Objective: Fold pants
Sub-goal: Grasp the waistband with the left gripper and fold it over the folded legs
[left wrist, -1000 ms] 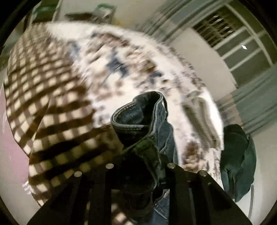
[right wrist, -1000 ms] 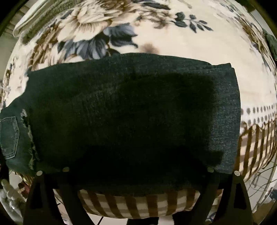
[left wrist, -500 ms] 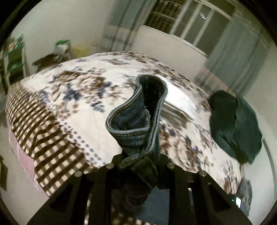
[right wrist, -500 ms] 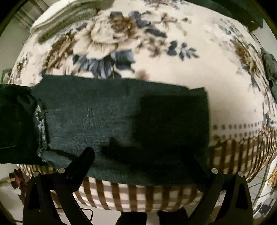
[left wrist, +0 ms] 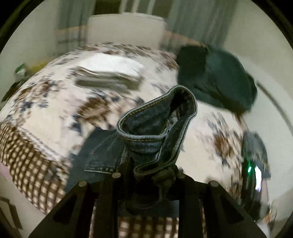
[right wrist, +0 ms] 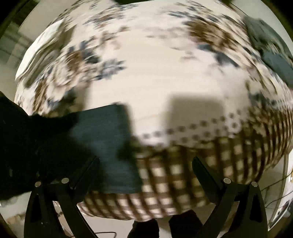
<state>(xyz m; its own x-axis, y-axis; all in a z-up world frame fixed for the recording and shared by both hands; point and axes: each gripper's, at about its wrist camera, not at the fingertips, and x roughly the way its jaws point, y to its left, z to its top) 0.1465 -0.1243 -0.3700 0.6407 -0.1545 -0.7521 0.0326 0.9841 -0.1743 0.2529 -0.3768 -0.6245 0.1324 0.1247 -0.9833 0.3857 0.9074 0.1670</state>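
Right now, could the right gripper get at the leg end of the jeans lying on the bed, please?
Probably yes: the right gripper is open and empty, and the jeans lie flat on the bedspread beside its left finger, nothing between.

A home bedroom. A bed (left wrist: 55, 109) fills most of it, spread with a cover of brown and blue flowers and a brown check border. At the far side grey curtains (left wrist: 192, 20) hang beside a window (left wrist: 135, 5), and dark clothes (left wrist: 219, 80) lie heaped on the bed's far right.

Left gripper (left wrist: 147, 175) pinching jeans waistband (left wrist: 157, 128), floral bedspread (left wrist: 60, 102) beneath
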